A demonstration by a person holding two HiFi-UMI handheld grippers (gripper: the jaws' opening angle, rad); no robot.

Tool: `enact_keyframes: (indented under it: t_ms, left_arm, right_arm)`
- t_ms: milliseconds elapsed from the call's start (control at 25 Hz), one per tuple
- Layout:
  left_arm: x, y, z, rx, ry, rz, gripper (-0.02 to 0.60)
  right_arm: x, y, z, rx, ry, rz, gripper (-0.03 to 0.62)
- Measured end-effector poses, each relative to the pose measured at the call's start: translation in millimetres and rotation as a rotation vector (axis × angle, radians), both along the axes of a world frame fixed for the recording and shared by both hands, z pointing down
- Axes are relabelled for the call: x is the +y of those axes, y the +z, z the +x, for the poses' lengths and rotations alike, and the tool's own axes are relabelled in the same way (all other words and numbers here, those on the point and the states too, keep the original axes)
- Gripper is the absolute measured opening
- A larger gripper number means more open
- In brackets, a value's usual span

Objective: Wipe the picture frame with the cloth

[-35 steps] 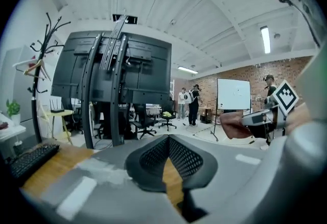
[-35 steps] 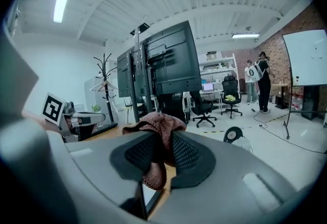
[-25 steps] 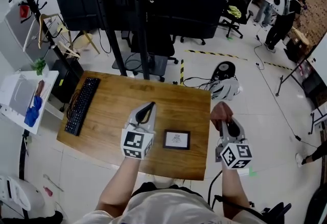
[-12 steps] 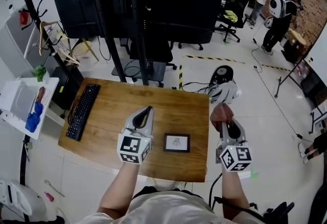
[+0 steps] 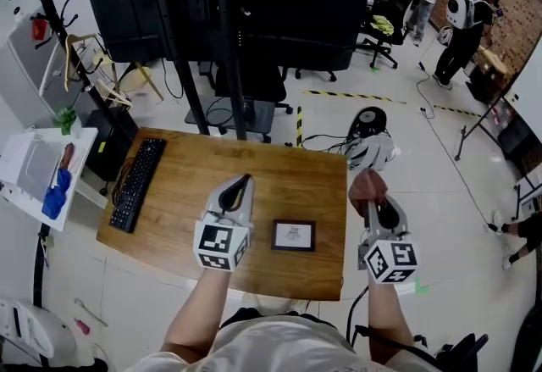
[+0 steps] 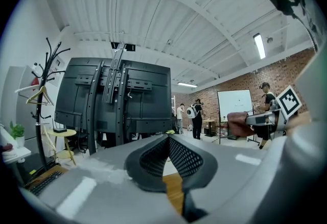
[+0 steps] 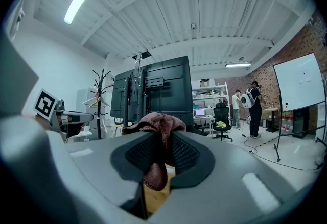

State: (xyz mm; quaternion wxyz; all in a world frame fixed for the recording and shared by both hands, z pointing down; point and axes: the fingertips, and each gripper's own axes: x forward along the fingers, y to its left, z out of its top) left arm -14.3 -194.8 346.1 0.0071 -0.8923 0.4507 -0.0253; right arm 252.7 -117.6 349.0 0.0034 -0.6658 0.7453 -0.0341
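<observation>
Head view: both forearms reach forward, left tool point(image 5: 244, 183) closed, empty, above the table point(image 5: 186, 165); right tool point(image 5: 377, 208) pinching cloth point(image 5: 367, 185).

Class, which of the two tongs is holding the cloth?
The right tongs: a reddish-brown cloth is pinched in its jaws, while the left tongs are shut on nothing.
</observation>
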Motion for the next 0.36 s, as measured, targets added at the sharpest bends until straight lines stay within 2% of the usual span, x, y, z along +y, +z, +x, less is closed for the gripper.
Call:
enact_keyframes:
  t_ms: [360]
  left_arm:
    - [-0.8,-2.2,2.8,0.004,0.007,0.002,0.004]
  right_arm:
    - [-0.1,-0.3,2.6,0.01,0.0,-0.007,0.078]
